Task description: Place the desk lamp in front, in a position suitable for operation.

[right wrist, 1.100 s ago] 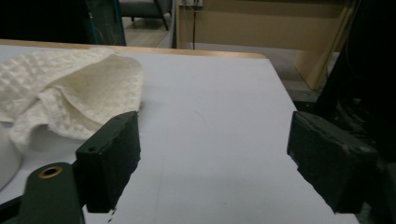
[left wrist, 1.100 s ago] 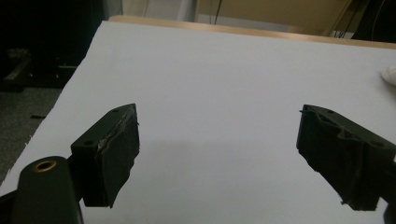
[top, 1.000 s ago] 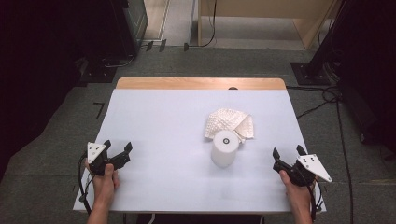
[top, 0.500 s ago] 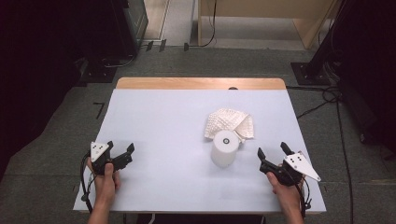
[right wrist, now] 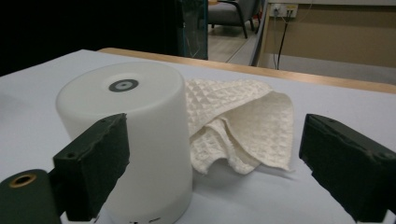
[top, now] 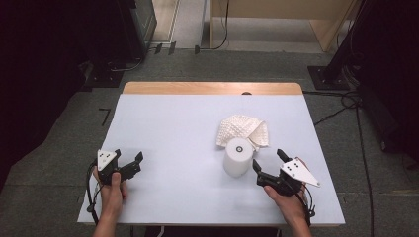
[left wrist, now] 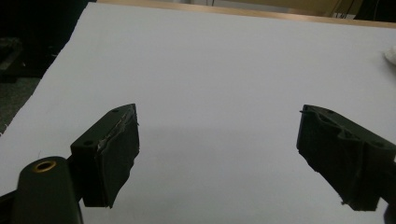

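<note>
A white upright cylinder (top: 237, 157) with a dark ring on its top stands right of the table's middle. A white waffle cloth (top: 242, 129) lies crumpled just behind it, touching it. My right gripper (top: 267, 158) sits close to the cylinder's right side; its jaws have just been opening and stand wide, with nothing clamped. In the right gripper view the cylinder (right wrist: 126, 135) rises behind the left jaw, and the cloth (right wrist: 243, 126) lies ahead of the gripper (right wrist: 215, 126). My left gripper (top: 128, 155) rests at the front left, jaws apart over bare table (left wrist: 217, 126).
The white table top (top: 173, 128) has a wooden strip (top: 212, 88) along its far edge. Dark equipment and cables stand on the floor beyond. A corner of the cloth (left wrist: 391, 55) shows far right in the left gripper view.
My right hand has moved left from near the table's right edge to just beside the cylinder. The left hand, the cylinder and the cloth have stayed put.
</note>
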The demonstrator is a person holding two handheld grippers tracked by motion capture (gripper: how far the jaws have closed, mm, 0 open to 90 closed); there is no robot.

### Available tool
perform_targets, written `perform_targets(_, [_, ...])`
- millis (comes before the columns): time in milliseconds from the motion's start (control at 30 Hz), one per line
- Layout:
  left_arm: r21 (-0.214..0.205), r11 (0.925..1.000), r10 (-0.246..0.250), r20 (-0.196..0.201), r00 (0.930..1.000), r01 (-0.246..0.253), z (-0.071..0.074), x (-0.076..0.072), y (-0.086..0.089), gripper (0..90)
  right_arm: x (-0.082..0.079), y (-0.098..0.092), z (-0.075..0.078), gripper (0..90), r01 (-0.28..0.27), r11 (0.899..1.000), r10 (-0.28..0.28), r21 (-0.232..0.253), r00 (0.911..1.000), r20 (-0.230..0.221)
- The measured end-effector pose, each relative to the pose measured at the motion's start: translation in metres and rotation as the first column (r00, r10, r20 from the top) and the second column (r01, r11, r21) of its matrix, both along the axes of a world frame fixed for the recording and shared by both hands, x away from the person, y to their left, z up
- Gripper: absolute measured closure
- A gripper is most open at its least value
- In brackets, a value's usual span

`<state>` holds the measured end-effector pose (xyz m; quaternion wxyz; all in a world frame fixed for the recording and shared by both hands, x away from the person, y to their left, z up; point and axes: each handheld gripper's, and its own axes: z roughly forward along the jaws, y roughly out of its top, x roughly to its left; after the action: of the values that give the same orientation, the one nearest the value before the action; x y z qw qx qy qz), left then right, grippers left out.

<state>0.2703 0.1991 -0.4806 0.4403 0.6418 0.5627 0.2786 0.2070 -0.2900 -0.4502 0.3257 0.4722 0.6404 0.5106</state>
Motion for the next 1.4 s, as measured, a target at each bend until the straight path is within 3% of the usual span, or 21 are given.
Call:
perform_targets(200, [-0.006,0.9999,0.009,0.002,1.0000,-0.009,0.000,0.000,0.001,13.9,0.003,0.012,0.001,8.1,-0.026,1.000,0.026,-0.006,0.9997,0.003])
perform_targets(467, [0.024,0.9993,0.029,0.012,0.9995,-0.029,0.001,-0.001,-0.002,13.7,0.007,0.028,-0.001,5.2,-0.078,0.997,0.077,-0.019,0.9970,-0.008])
perform_targets(700, [0.014,0.9997,0.018,0.009,0.9998,-0.018,0.001,-0.001,-0.001,13.6,0.012,0.039,-0.005,3.8,-0.096,0.995,0.095,-0.026,0.9952,-0.021])
perform_targets(967, [0.010,0.9999,0.010,0.006,0.9999,-0.010,0.000,-0.001,-0.001,13.6,0.019,0.053,-0.010,4.2,-0.091,0.994,0.088,-0.053,0.9951,-0.045])
perform_targets(1400, [0.014,0.9999,-0.002,-0.001,1.0000,0.002,0.000,0.000,-0.002,13.7,0.029,0.068,-0.017,7.8,-0.054,0.997,0.049,-0.060,0.9956,-0.080])
